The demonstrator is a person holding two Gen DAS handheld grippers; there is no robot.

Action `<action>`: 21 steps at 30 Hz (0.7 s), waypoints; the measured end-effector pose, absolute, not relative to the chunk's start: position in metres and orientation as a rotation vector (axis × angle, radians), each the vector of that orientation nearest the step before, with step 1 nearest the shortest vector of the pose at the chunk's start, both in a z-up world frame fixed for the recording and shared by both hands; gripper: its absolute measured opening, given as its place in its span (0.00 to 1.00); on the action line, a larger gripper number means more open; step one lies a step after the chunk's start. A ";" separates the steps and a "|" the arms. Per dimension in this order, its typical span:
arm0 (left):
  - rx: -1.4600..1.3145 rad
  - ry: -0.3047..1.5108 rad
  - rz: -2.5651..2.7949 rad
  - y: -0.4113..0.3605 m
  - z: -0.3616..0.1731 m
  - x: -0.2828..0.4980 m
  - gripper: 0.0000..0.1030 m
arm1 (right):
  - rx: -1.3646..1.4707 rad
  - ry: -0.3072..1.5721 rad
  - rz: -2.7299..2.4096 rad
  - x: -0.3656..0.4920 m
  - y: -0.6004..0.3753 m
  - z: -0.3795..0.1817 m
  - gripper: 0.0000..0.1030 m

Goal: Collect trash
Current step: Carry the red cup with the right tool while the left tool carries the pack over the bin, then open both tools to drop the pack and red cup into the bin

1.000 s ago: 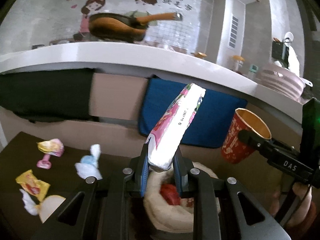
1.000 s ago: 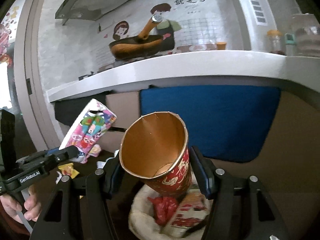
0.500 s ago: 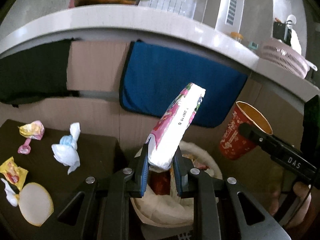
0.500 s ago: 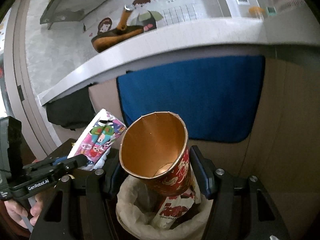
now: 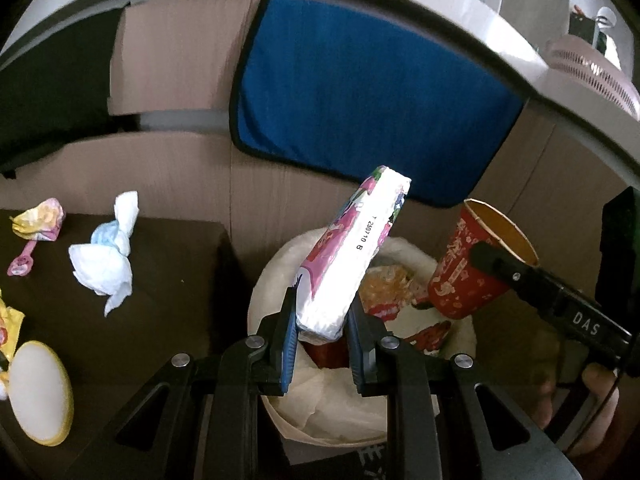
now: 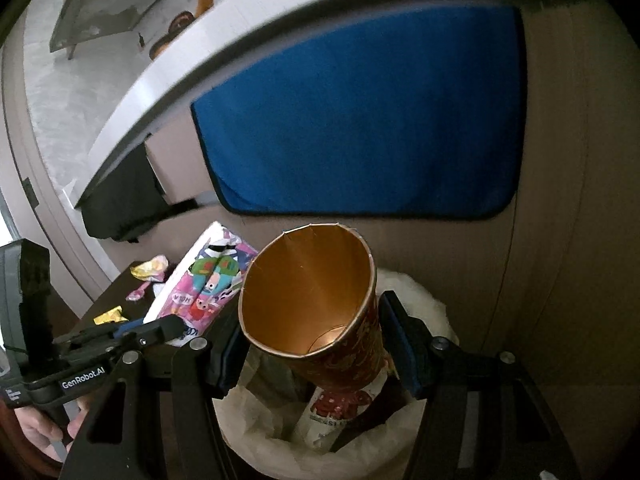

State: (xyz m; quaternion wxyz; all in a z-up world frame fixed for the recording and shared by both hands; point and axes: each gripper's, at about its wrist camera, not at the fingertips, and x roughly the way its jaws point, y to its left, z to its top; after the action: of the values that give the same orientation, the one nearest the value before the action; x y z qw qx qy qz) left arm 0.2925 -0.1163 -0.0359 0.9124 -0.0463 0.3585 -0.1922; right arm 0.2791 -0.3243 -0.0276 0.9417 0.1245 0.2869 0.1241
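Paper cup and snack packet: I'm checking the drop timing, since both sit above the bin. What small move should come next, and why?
Probably open both hand-held grippers. The red paper cup and the pink packet already hang over the lined bin, which holds other wrappers, so letting go should drop them inside.

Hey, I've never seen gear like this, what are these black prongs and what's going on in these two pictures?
No robot here: a person holds a hand-operated claw in each hand, each with a fisheye camera looking along its fingers. One picture comes from the left claw, gripping a pink-and-white packet. The other comes from the right claw, gripping a red paper cup. Both hang over a bag-lined trash bin that already holds wrappers. On the dark table beside it lie a crumpled tissue, candy wrappers, a pink spoon and a round lid.
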 end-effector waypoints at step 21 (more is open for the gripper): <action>-0.080 0.850 -0.407 -0.128 -0.074 0.313 0.22 | 0.303 0.737 0.249 0.314 -0.320 -0.093 0.57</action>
State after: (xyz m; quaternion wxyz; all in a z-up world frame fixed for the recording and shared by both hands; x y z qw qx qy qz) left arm 0.3133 -0.1281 -0.0739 0.8904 -0.0384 0.4091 -0.1960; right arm 0.3138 -0.3195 -0.0933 0.9142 0.1471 0.3578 0.1209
